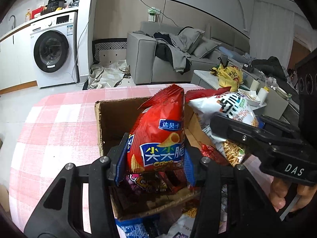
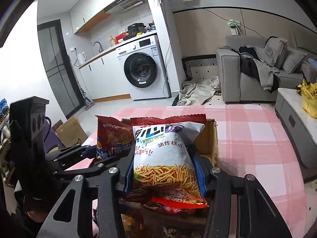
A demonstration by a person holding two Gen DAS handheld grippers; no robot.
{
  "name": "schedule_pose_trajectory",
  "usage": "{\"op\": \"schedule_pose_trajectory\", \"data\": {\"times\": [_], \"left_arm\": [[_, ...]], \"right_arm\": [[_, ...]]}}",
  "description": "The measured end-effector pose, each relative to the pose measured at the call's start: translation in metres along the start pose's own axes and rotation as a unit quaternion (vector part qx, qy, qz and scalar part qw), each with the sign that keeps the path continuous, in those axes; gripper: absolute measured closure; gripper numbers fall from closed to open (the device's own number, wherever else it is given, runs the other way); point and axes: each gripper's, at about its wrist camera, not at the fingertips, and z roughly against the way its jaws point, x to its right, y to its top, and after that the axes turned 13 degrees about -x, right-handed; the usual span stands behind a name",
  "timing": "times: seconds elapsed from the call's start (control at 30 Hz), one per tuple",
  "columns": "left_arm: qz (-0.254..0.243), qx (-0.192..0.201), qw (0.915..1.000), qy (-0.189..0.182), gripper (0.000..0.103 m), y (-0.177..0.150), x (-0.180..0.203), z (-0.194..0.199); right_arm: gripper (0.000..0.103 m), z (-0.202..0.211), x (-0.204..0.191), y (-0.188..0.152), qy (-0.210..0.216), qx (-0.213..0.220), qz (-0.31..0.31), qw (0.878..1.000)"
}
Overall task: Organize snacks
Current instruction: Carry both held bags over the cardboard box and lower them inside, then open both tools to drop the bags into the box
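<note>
Over the pink-and-white checked worktop (image 1: pixel 55 123), both tools hung above an open brown cardboard box (image 1: pixel 111 117). The left tool (image 1: pixel 154 158) was clenched on a puffy red crisp bag with a blue label (image 1: pixel 158 130); the right tool (image 2: pixel 164 170) gripped a white bag printed with fried noodle sticks (image 2: pixel 164 154). Each bag stood upright between blue pads, over the box's opening, with other packets already lying inside. To my eye, the next step called for lowering each bag well below the rim before letting go, one beside the other, so neither tipped out or crushed its neighbour.
</note>
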Motion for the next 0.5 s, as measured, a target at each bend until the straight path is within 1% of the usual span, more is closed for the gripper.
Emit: {"op": "schedule_pose_trajectory", "data": {"times": [0.1,0.27,0.5], "left_arm": [[-0.002,-0.005,1.0000,0.005,0.058,0.007,0.001,-0.017],[-0.006,-0.016,0.9998,0.011,0.058,0.016,0.004,-0.044],[-0.014,-0.020,0.9992,0.030,0.058,0.018,0.011,-0.065]], "right_arm": [[0.054,-0.010,0.007,0.004,0.002,-0.005,-0.012,1.000],[0.054,-0.025,0.013,0.010,0.000,-0.016,-0.013,1.000],[0.054,-0.042,0.021,0.017,-0.003,-0.023,-0.023,0.999]]}}
